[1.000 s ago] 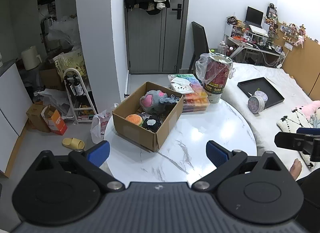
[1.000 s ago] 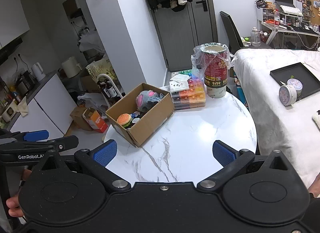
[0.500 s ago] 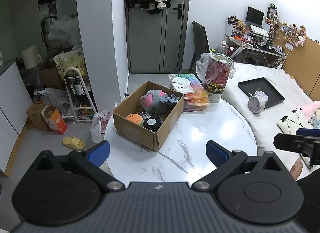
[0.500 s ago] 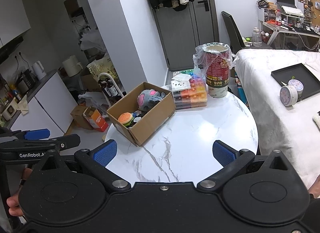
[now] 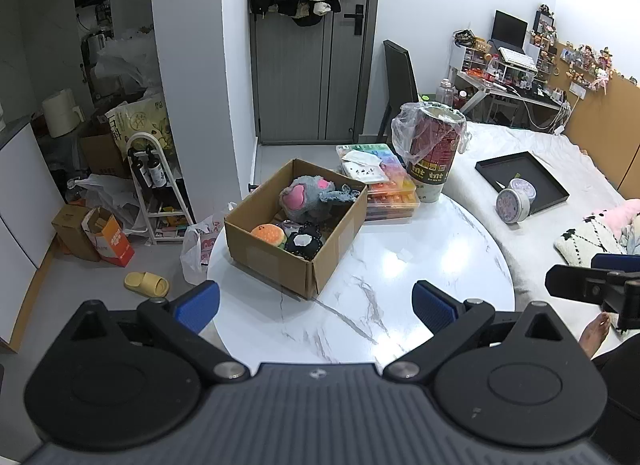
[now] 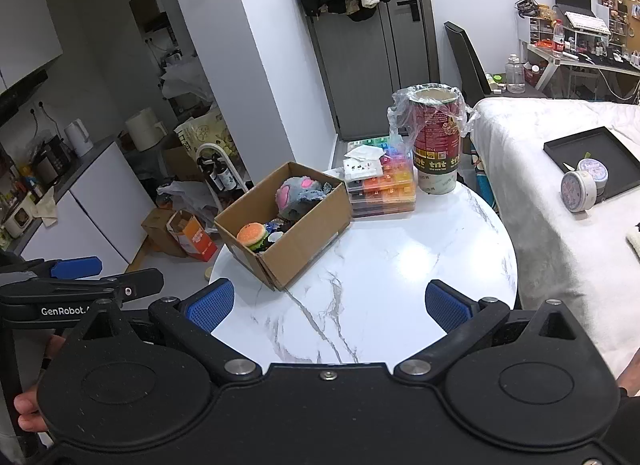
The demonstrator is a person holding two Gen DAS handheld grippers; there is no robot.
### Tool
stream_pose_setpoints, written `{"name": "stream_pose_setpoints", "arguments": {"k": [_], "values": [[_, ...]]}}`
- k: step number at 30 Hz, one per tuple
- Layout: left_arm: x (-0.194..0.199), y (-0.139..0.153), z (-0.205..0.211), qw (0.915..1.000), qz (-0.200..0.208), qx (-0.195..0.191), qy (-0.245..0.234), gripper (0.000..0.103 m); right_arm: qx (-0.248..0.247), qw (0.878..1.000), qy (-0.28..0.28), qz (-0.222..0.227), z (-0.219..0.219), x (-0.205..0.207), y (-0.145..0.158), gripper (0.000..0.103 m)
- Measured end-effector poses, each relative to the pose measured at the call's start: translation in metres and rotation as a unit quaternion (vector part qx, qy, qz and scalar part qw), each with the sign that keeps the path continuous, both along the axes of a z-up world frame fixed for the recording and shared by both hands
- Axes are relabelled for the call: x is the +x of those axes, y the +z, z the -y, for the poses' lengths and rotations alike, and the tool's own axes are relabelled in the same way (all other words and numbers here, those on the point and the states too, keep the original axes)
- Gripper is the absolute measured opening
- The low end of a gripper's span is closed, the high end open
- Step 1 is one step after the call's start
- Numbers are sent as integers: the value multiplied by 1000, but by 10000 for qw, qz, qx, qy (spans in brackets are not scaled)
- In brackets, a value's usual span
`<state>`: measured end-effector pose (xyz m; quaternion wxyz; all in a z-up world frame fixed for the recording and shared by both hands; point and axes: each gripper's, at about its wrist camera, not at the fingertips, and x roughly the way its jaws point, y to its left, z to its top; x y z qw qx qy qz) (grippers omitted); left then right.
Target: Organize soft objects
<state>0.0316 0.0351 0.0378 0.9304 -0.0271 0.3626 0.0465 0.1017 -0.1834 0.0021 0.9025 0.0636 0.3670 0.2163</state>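
- Blue-padded fingers of the left gripper (image 5: 316,305) stand spread wide with nothing between them, held low over the near edge of the white marble table (image 5: 400,289); the right gripper (image 6: 327,304) is likewise spread and empty at that same near edge.
- Almost nothing has changed over the last second: both grippers hover where they did, with only a slight drift of view, so I judge that no reach has begun.
- Bare tabletop lies between the fingers and the goods; no soft toy sits loose on it.
- Further in, left of centre, the open cardboard box (image 5: 296,233) already holds the soft things: a burger plush (image 5: 269,234) at its near-left, a black round plush (image 5: 304,243) beside it, and a grey-and-pink plush (image 5: 308,201) at the far end.
- Their places match the earlier frames; none has shifted.
- Just beyond the box, touching or nearly so, lies the coloured organiser case (image 5: 384,189), and right of that stands the red can (image 5: 434,157) wrapped in clear plastic.
- Far right, on the bed, more soft items (image 5: 592,233) lie well apart from the box; these may be what is left to gather, though I cannot be sure.
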Motion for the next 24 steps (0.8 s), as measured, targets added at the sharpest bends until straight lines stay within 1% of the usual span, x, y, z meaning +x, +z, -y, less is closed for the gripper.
{"name": "stream_pose_setpoints", "arguments": {"k": [8, 18, 24], "values": [[0, -13, 0, 10000, -83, 31, 7, 102, 1, 10000, 30, -66, 1, 1, -3, 103], [9, -15, 1, 10000, -85, -44, -6, 102, 51, 9998, -39, -174, 5, 8, -9, 103], [17, -12, 2, 9999, 4, -131, -55, 102, 88, 9998, -78, -182, 6, 14, -10, 103]]}}
